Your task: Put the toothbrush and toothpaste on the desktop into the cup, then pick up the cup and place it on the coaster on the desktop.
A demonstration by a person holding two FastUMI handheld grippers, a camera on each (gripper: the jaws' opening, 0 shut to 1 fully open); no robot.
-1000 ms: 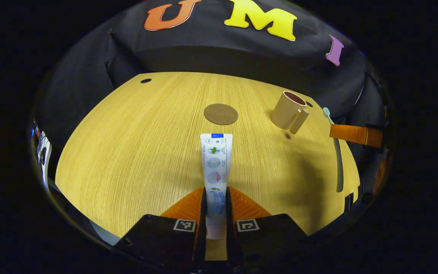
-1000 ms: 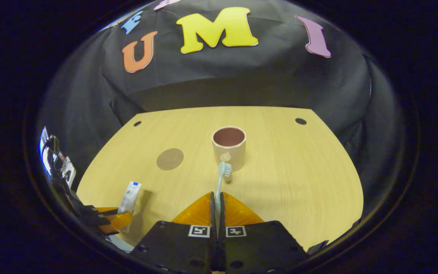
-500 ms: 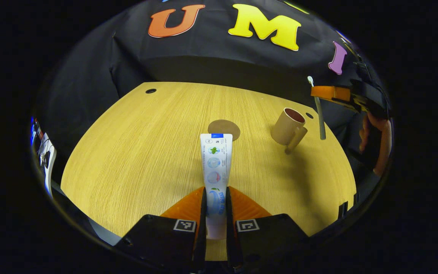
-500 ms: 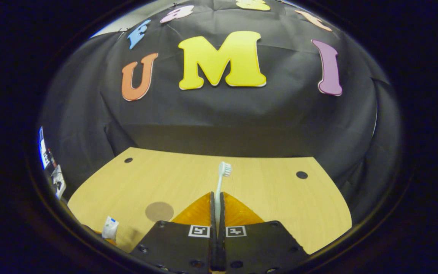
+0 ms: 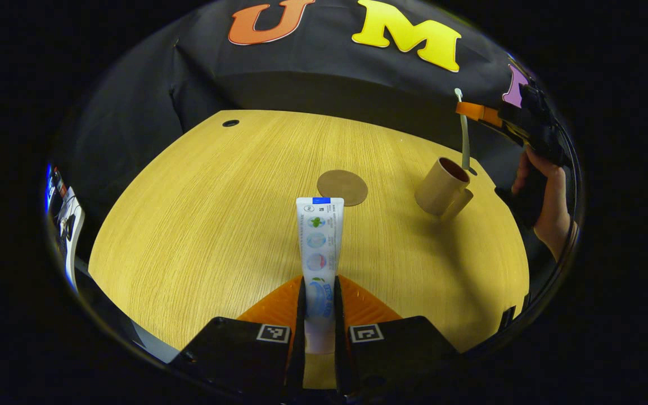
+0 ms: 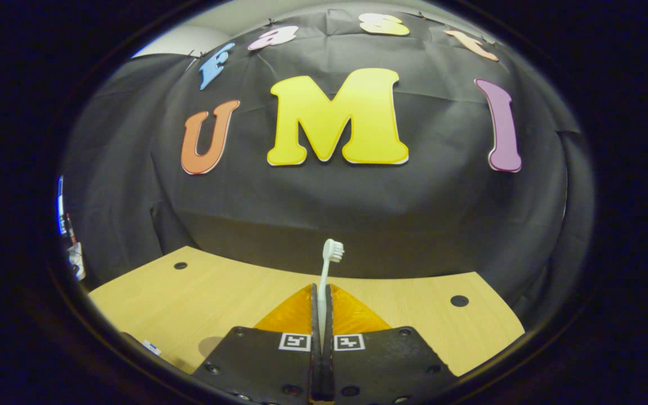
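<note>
Left gripper pinches the toothpaste tube by its tail end, tube pointing forward, held back clear of the mug. Beyond it the round coaster sits bare on the wooden desktop. Farther right, the right gripper, fingers pressed on the toothbrush, hangs it near-vertical, bristles up, over the tan cup, apparently lined up to drop in handle-first.

Open desktop around coaster and cup.
</note>
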